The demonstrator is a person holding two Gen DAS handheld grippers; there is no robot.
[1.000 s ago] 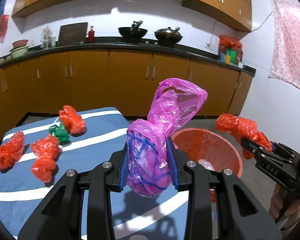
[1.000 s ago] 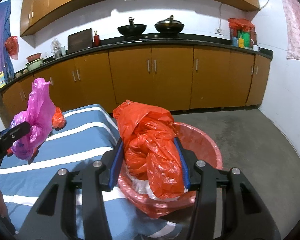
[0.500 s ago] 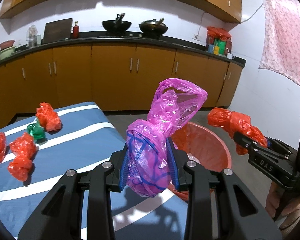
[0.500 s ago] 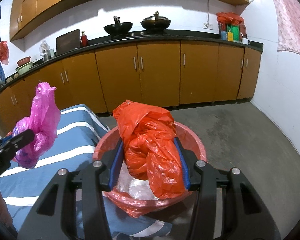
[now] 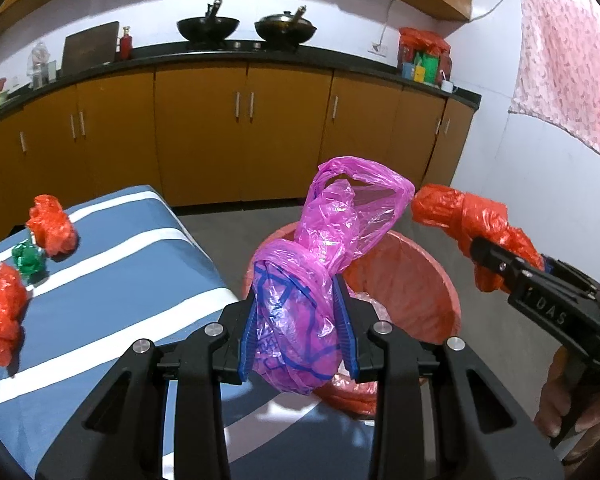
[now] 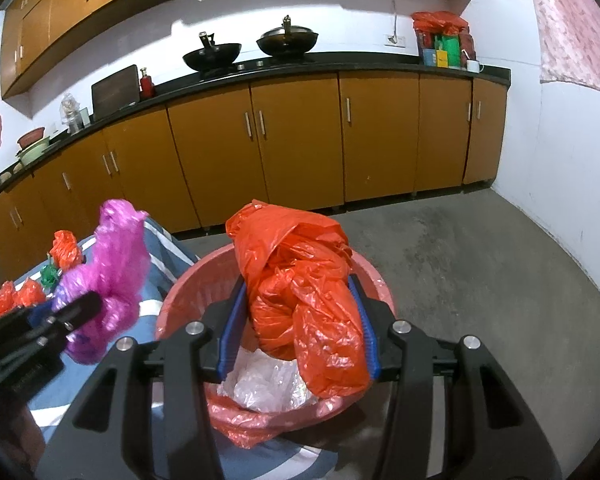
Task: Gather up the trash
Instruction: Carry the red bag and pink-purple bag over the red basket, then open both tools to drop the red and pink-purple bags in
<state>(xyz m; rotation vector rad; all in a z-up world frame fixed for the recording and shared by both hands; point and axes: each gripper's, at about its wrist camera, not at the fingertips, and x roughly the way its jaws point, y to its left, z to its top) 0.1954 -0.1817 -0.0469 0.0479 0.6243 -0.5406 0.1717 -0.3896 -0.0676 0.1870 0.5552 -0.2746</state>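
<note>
My left gripper (image 5: 299, 322) is shut on a crumpled pink plastic bag (image 5: 324, 264) and holds it at the near rim of the red bin (image 5: 428, 276). My right gripper (image 6: 298, 330) is shut on a crumpled orange plastic bag (image 6: 300, 292) and holds it over the bin (image 6: 180, 300), which has clear plastic (image 6: 268, 380) inside. The right gripper with the orange bag also shows in the left wrist view (image 5: 460, 216), and the pink bag shows in the right wrist view (image 6: 112, 272).
A blue table with white stripes (image 5: 112, 280) carries several orange bag scraps (image 5: 52, 228) and a green scrap (image 5: 28, 258). Brown cabinets (image 6: 300, 136) line the back wall. Bare concrete floor (image 6: 480, 260) lies right of the bin.
Both grippers moved right, away from the table and over the bin. The bin now sits directly under the two held bags. Both grips are unchanged.
</note>
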